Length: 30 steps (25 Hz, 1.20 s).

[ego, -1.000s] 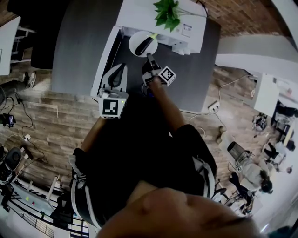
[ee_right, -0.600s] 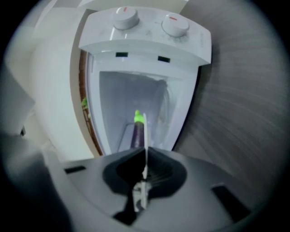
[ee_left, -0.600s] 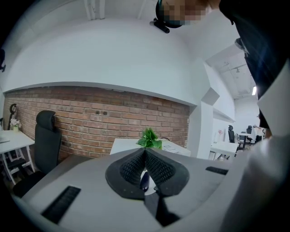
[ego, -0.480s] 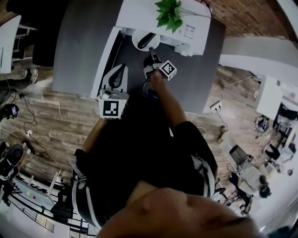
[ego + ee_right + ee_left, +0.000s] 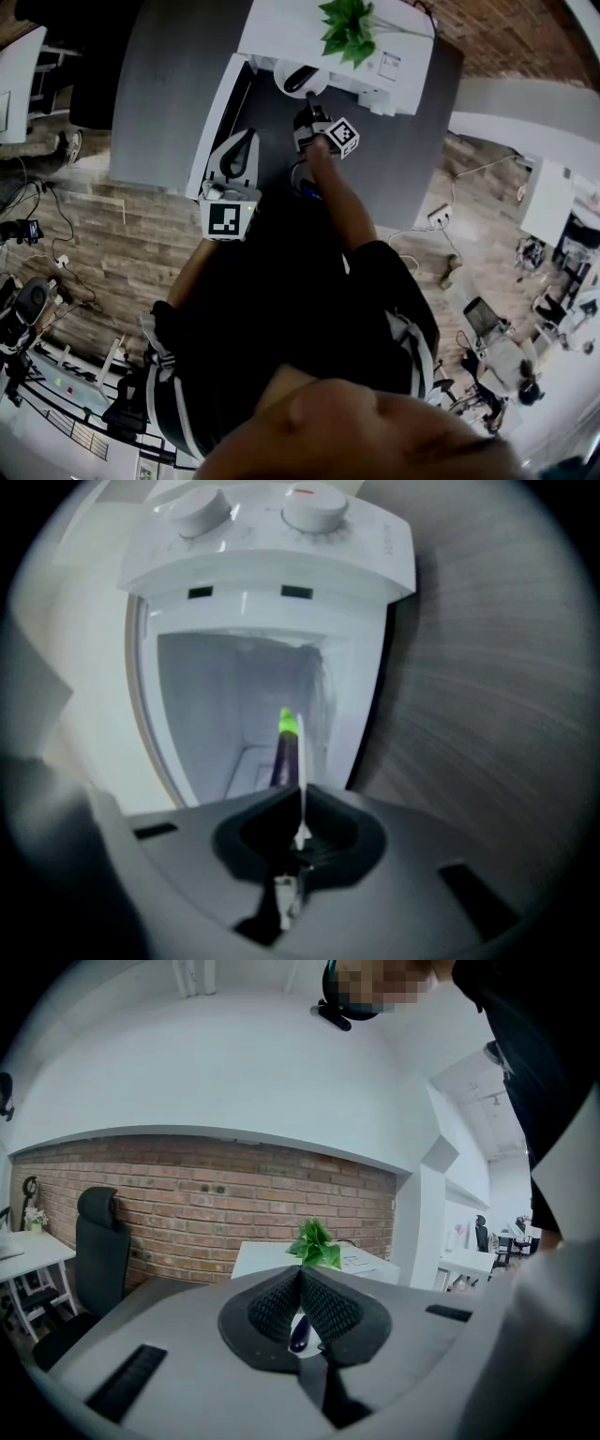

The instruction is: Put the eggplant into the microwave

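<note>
A dark purple eggplant [image 5: 298, 80] with a green stem [image 5: 288, 722] lies on a small white plate [image 5: 287, 71]. My right gripper [image 5: 307, 101] is shut on the plate's near rim, which shows edge-on between its jaws [image 5: 301, 803]. The plate sits at the mouth of the white microwave [image 5: 281, 28], partly under its top, with the white cavity [image 5: 234, 714] straight ahead. The microwave door [image 5: 214, 122] stands open to the left. My left gripper [image 5: 244, 141] hovers over the grey table in front of the door, shut and empty [image 5: 300, 1283].
A green potted plant [image 5: 349, 28] stands on the microwave's top. Two white dials [image 5: 314, 503] sit on its control panel. The grey table [image 5: 178, 84] reaches left and right of the microwave. A black office chair [image 5: 98, 1241] stands by the brick wall.
My right gripper has carried the plate with the eggplant farther up the picture, into the microwave's opening. The left gripper has stayed where it was.
</note>
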Available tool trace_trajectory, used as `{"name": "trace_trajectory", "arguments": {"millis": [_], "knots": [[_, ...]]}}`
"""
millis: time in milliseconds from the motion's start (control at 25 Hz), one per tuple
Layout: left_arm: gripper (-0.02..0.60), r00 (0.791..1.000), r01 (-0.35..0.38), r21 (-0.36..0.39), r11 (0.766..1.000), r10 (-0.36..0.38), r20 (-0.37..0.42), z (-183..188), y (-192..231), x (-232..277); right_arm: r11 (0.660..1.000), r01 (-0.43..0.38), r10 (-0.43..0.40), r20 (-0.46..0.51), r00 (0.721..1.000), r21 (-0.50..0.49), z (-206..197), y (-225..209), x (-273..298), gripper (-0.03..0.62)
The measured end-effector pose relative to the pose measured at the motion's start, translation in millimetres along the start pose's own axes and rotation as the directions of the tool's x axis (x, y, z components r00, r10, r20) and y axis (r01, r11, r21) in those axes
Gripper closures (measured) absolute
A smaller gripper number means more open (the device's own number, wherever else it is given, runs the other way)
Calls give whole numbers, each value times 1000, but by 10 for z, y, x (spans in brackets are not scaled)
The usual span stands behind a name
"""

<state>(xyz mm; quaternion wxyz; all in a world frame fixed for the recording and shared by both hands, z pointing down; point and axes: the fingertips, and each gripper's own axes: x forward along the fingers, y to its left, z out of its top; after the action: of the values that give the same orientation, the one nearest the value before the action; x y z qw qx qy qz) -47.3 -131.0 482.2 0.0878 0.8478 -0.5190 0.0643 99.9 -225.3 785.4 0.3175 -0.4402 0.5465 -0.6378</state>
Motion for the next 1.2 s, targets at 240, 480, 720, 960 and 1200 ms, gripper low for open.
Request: {"name": "trace_trajectory", "arguments": {"millis": [240,480,720,960,1200], "knots": [[545,1000,0,6,1000,0,-5,3,35,14,1000,7,-7,9,1000,12,11,-57,66,557],[545,1000,1,12,1000,-1,-9,-8,64,29,999,8,-9,22,1000,36,18,-74,134,557],[545,1000,0,6,1000,0,-21,-33,95,45,999,14,-16,40,999,49,55,-91,216,557],[545,1000,-3,-8,1000,2,-26,-60,126,55,998,13,-16,56,998,63,75,-87,300,557],[545,1000,-2,-14,1000,2,-29,-68,146,61,998,23,-27,70,997,66,109,-77,351,557]]}}
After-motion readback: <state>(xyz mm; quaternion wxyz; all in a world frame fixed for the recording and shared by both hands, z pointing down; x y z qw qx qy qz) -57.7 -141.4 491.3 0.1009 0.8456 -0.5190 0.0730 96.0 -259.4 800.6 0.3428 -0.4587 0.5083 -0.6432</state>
